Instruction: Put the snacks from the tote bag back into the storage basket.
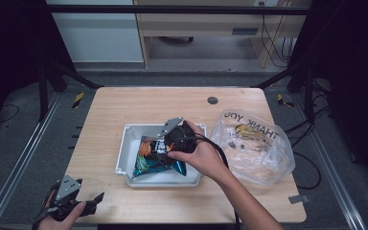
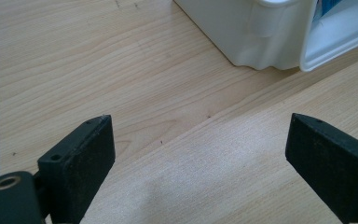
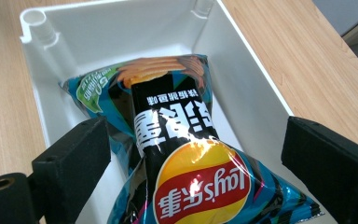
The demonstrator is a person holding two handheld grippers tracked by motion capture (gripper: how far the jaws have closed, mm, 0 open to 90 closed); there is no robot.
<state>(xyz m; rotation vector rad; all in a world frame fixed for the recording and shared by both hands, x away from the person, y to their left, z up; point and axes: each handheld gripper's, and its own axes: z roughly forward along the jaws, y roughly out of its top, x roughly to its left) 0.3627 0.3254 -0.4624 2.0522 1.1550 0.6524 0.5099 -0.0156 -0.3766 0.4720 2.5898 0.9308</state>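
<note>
A blue and black Lay's chip bag [image 1: 154,160] [image 3: 182,154] lies in a white rectangular tray [image 1: 124,148] [image 3: 256,79] at the table's middle. My right gripper [image 1: 155,146] [image 3: 196,158] hangs just above the tray, pointing down at the bag. It is open, with its jaws wide on either side of the bag and the pads clear of it. My left gripper [image 1: 95,201] [image 2: 198,154] rests low at the table's front left corner, open, with bare wood between its jaws. A corner of the tray [image 2: 261,37] shows ahead of it.
A crumpled clear plastic "THANK YOU" bag [image 1: 251,146] with items inside lies right of the tray. A dark round grommet [image 1: 212,100] sits in the tabletop near the far edge. Black frame bars stand along both sides of the table.
</note>
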